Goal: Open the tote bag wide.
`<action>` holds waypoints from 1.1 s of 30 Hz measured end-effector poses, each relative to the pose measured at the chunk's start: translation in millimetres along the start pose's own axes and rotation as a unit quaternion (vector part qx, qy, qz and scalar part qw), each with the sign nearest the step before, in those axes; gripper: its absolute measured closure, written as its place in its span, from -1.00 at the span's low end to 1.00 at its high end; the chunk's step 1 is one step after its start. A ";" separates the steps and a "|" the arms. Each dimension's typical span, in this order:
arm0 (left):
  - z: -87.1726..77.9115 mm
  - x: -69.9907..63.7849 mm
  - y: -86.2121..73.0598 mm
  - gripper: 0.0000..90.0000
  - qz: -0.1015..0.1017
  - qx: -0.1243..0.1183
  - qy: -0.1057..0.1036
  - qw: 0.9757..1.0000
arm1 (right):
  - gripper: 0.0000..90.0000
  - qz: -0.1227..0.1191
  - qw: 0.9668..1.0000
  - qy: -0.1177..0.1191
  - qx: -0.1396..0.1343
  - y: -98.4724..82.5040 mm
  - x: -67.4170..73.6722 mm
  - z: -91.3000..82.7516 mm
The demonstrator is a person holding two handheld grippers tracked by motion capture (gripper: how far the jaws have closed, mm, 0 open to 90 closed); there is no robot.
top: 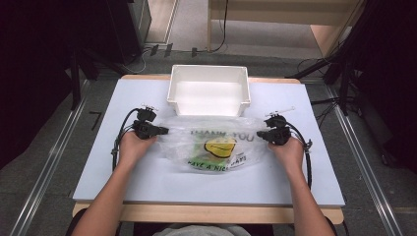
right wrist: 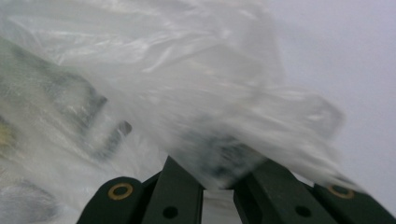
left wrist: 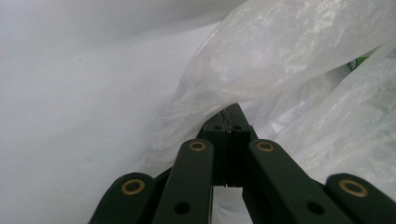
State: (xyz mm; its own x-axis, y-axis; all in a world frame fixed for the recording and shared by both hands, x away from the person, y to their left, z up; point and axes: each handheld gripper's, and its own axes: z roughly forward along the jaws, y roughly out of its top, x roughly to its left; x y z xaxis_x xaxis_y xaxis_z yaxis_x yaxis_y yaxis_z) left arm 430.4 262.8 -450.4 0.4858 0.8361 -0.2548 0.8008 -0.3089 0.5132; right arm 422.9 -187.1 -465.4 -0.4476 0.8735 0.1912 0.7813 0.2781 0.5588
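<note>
A person sits at a pale blue table (top: 147,182), holding a two-jaw gripper in each hand. Between them lies a clear plastic bag (top: 211,145) printed with a yellow smiley face and green lettering — it rests flat at the table's middle, just near of a white bin (top: 209,91) at the far edge. The left gripper (top: 164,131) has its jaws pressed together on the bag's left edge, with film pinched at the tips. The right gripper (top: 259,134) is clamped on the bag's right edge — film drapes over its jaws.
</note>
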 end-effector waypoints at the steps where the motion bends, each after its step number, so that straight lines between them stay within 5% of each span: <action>1: -0.6 1.7 -0.6 1.00 -0.003 -0.001 -0.002 1.000 | 1.00 -0.002 1.000 -0.004 0.001 -1.7 -2.5 -1.8; 13: -2.9 9.6 -5.9 1.00 -0.031 -0.015 -0.011 0.999 | 1.00 0.004 0.999 -0.039 0.005 -18.6 -17.9 -17.9; 19: -2.9 6.5 -4.7 1.00 -0.020 -0.010 0.003 1.000 | 1.00 0.015 0.999 -0.051 0.005 -23.0 -20.8 -21.6; 22: -3.4 7.1 -3.4 1.00 -0.027 -0.005 0.002 1.000 | 1.00 -0.011 0.997 -0.073 0.012 -20.6 -14.1 -20.4; 26: -1.7 8.4 -1.8 1.00 -0.042 -0.004 -0.026 0.999 | 1.00 -0.010 0.999 -0.046 0.011 -14.7 -10.4 -17.1; 33: -8.8 -10.1 2.2 1.00 0.006 -0.013 -0.030 0.999 | 1.00 -0.018 1.000 -0.016 -0.005 -8.8 -3.4 -17.7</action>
State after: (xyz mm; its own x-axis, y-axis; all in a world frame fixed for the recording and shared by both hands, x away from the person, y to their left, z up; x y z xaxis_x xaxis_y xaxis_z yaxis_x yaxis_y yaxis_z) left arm 424.2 257.6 -439.5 0.5156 0.8033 -0.2980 0.7864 -0.3056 0.5369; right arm 409.9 -199.5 -456.7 -0.4618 0.8752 0.1444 0.7600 0.3065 0.5730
